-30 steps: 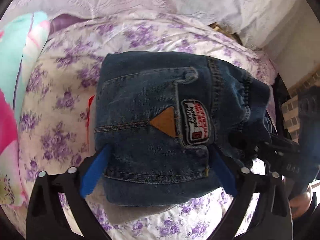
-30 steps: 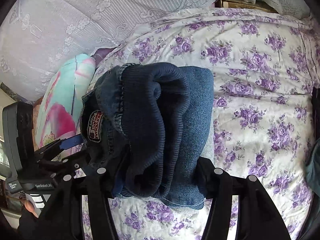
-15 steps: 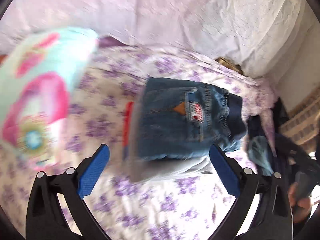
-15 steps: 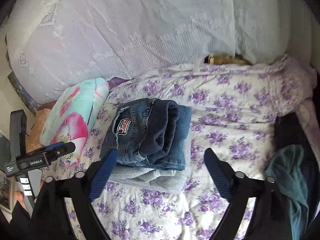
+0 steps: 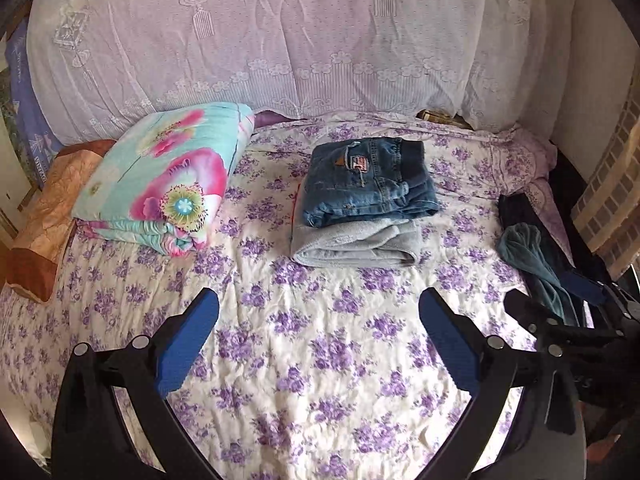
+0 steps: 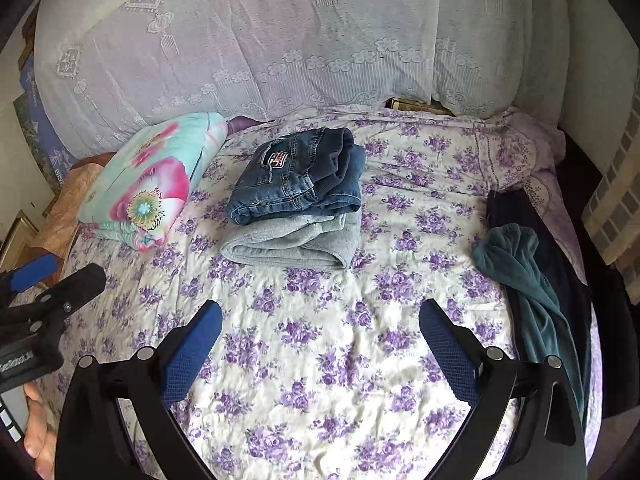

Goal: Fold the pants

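The folded blue jeans (image 5: 370, 182) lie on top of a folded grey garment (image 5: 354, 242) in the middle of the bed; they also show in the right wrist view (image 6: 298, 186), on the grey garment (image 6: 292, 242). My left gripper (image 5: 318, 320) is open and empty, well back from the stack over the bedsheet. My right gripper (image 6: 320, 322) is open and empty, also back from the stack. The right gripper shows at the right edge of the left wrist view (image 5: 568, 304); the left one shows at the left edge of the right wrist view (image 6: 44, 284).
A floral folded quilt (image 5: 168, 176) lies left of the stack beside a brown pillow (image 5: 44, 216). Teal and dark clothes (image 6: 528, 264) lie at the bed's right edge. A lace-covered headboard (image 5: 304, 36) stands behind. The purple-flowered sheet (image 5: 320, 360) lies under both grippers.
Both grippers have let go of the folded jeans and pulled back and up from the stack. The jeans stay on the grey garment.
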Tool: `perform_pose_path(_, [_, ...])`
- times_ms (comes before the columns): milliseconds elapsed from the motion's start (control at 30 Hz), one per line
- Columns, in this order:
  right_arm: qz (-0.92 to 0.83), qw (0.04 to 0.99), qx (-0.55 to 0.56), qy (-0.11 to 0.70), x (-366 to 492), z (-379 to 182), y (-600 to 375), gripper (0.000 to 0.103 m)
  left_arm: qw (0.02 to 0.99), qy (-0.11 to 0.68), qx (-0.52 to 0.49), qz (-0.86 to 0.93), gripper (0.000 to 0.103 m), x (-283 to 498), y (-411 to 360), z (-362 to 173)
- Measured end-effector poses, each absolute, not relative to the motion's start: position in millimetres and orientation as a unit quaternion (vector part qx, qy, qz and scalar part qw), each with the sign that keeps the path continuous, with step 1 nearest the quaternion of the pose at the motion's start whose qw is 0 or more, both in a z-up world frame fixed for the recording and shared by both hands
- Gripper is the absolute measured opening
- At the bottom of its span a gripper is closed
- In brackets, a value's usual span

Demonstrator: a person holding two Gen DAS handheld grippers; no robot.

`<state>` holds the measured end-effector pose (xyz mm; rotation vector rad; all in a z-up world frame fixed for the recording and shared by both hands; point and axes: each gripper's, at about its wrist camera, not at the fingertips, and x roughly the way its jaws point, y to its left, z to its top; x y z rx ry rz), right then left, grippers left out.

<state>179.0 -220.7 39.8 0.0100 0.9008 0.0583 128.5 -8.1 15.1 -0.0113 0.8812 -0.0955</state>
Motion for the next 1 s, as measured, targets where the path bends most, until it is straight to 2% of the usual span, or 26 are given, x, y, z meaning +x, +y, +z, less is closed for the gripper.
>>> perform_pose_path(400, [0.028, 0.908, 0.001, 0.419, 112, 69, -220, 0.099, 0.921, 0.388, -0.004, -0.046, 0.098, 54, -13, 53])
perform_pose_path(1000, [0.031, 0.908, -0.006, 0.419, 105, 69, -215, 0.099, 0.921, 0.387, 0.018, -0.046, 0.098, 49, -17, 47])
